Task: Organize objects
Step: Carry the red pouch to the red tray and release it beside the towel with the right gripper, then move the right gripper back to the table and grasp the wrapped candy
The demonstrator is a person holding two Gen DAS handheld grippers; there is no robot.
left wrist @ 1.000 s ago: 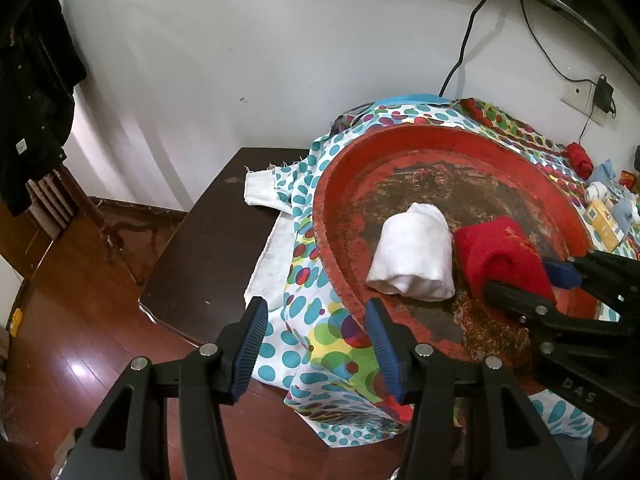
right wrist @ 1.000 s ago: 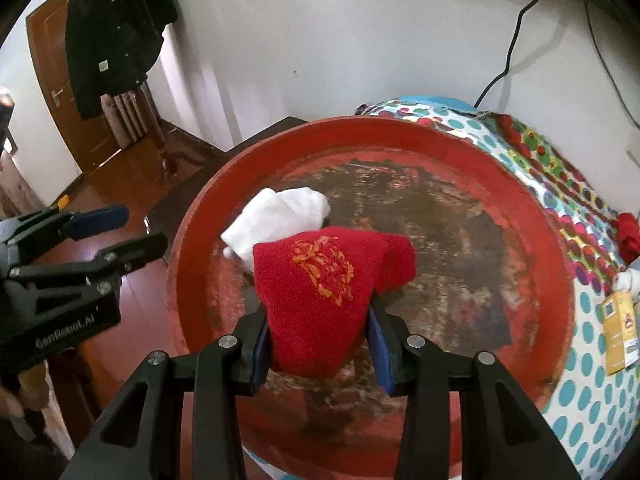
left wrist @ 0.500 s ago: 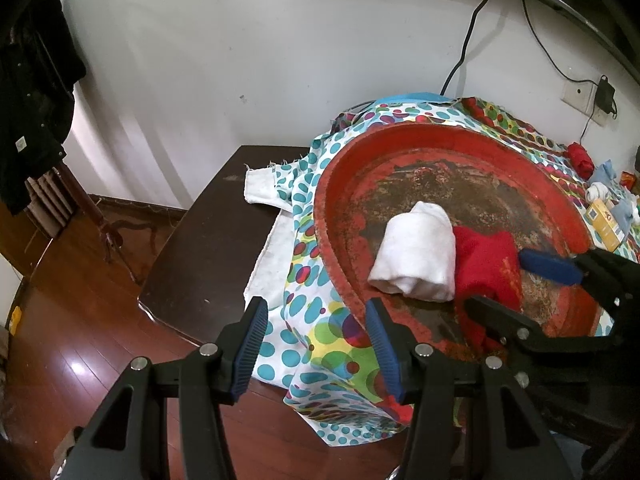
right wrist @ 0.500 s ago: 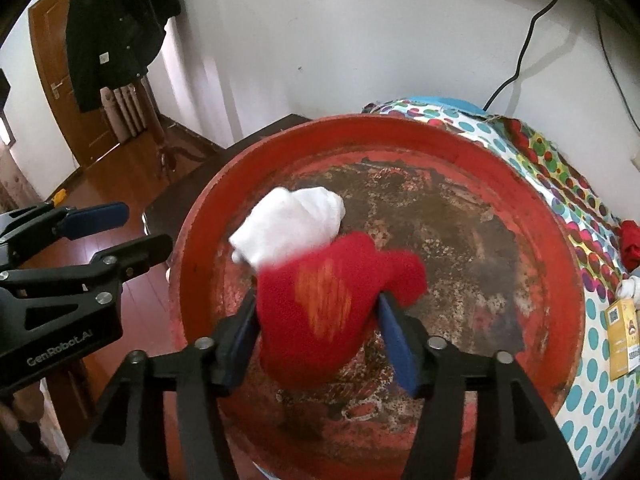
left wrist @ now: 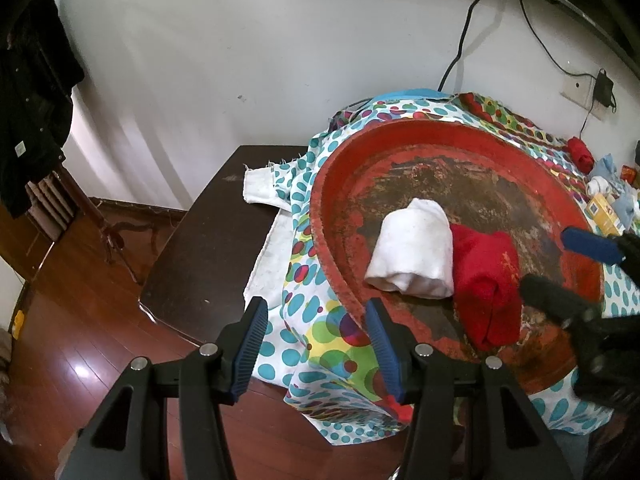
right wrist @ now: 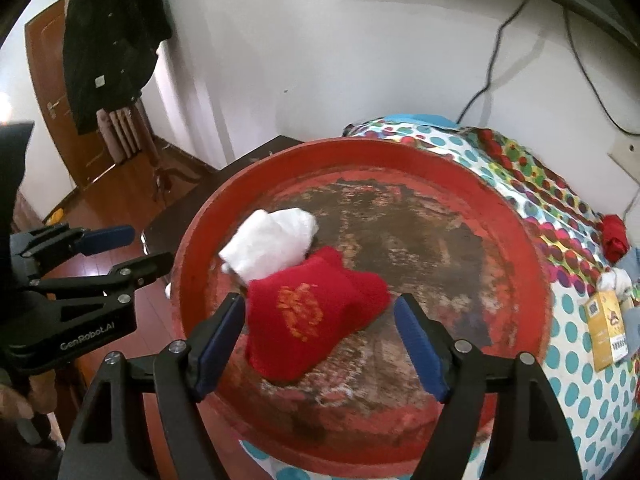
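A big worn red round tray [right wrist: 532,264] [left wrist: 400,132] lies on a dotted cloth. In it a rolled white cloth [right wrist: 272,240] [left wrist: 412,252] lies against a red sock bundle with orange embroidery [right wrist: 316,316] [left wrist: 488,284]. My right gripper [right wrist: 320,336] [left wrist: 560,264] is open, its jaws apart on either side of the red bundle and just above the tray's near part. My left gripper [left wrist: 316,336] [right wrist: 128,248] is open and empty, left of the tray, over the cloth's hanging edge.
The dotted cloth [left wrist: 320,344] covers a dark wooden table [left wrist: 208,252]. At the right lie another red bundle [right wrist: 614,236], a white bundle [right wrist: 616,280] and a yellow box [right wrist: 608,324]. Cables hang on the wall behind. A black coat [right wrist: 112,36] hangs at the left.
My right gripper has opened and let the red sock bundle down into the tray next to the white cloth, then pulled back a little. The left gripper has not moved.
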